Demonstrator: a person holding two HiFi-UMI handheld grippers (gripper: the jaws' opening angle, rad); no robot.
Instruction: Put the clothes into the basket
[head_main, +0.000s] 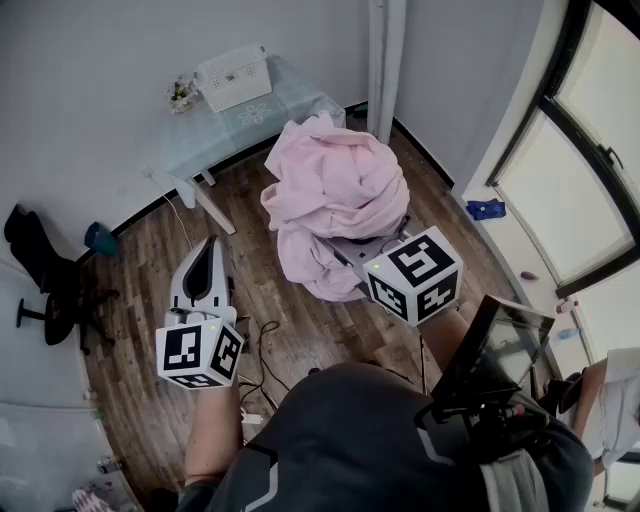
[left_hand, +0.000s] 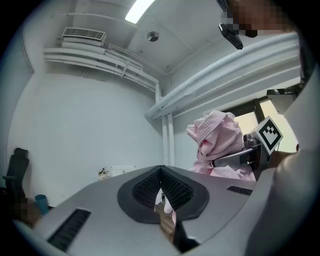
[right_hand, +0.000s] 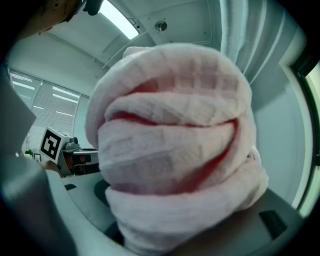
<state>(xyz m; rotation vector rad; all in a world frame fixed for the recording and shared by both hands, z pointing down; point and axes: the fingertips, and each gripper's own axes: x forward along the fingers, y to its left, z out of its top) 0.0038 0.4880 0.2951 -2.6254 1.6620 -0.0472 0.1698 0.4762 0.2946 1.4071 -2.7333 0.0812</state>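
Note:
A big bundle of pink clothes (head_main: 335, 195) hangs in the air over the wooden floor, in front of me. My right gripper (head_main: 350, 250) is shut on its lower part, and its jaws are mostly buried in the cloth. In the right gripper view the pink clothes (right_hand: 170, 145) fill nearly the whole picture. My left gripper (head_main: 207, 250) is held off to the left of the bundle, shut and holding nothing. From the left gripper view the pink clothes (left_hand: 220, 140) show to the right with the right gripper (left_hand: 235, 159) clamped on them. No basket is in view.
A pale blue table (head_main: 225, 125) with a white box (head_main: 235, 77) and a small bunch of flowers (head_main: 181, 94) stands at the back wall. A black office chair (head_main: 45, 280) is at the left, beside a teal cup (head_main: 100, 240). Cables (head_main: 255, 365) lie on the floor. Windows (head_main: 580, 160) line the right side.

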